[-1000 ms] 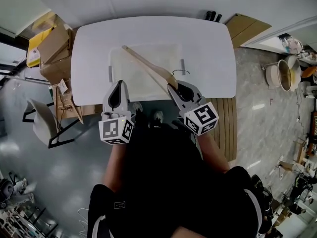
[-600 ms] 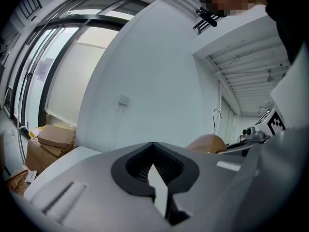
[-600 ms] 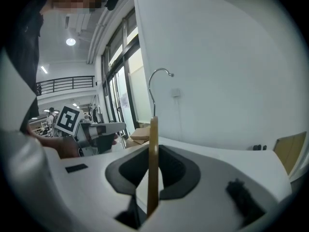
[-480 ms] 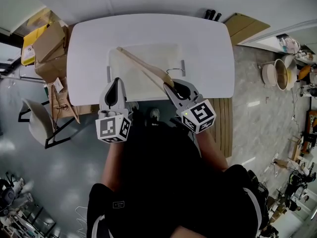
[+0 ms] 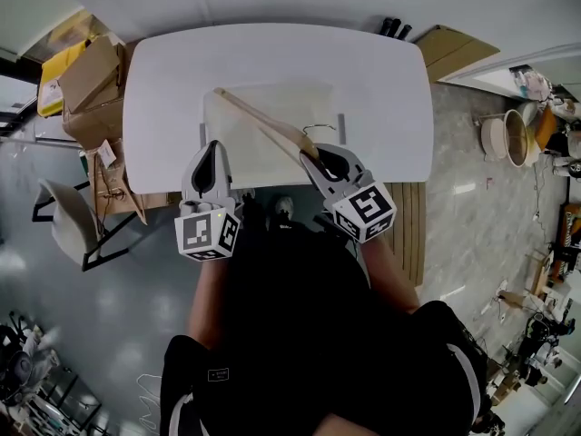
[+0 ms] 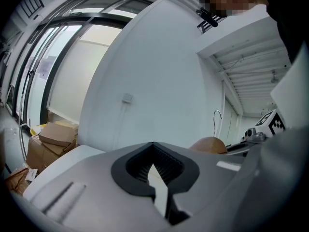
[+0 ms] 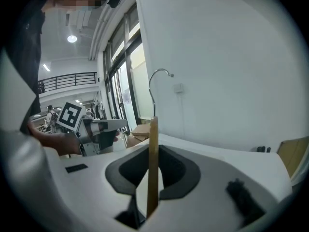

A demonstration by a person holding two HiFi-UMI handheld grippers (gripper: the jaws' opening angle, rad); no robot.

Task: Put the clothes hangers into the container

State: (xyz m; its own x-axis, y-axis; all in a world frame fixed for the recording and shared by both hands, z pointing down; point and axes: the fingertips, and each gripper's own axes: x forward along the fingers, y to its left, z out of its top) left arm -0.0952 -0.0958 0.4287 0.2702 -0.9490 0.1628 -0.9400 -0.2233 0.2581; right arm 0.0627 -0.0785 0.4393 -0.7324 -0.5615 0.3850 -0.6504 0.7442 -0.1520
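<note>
Cardboard boxes are stacked on the floor off the left end of the worktop, with a chair nearer the person.

The left gripper hovers at the near edge of the worktop, just beside the near-left corner of the container. Its jaws are together with nothing between them. It is apart from the hanger.

The clear container sits in the middle of the white worktop. The wooden hanger lies aslant over it, one end at the far-left corner and the other running toward the near-right corner. The views do not show whether it touches the bottom or the rim.

The wire hook sticks out near that right end. The right gripper is at the container's near-right corner, its jaws clamped on the thin wooden edge of the hanger, which stands upright between the pads in the right gripper view.

Past the right end of the worktop a brown board lies on the floor, and further right stands a bucket.
</note>
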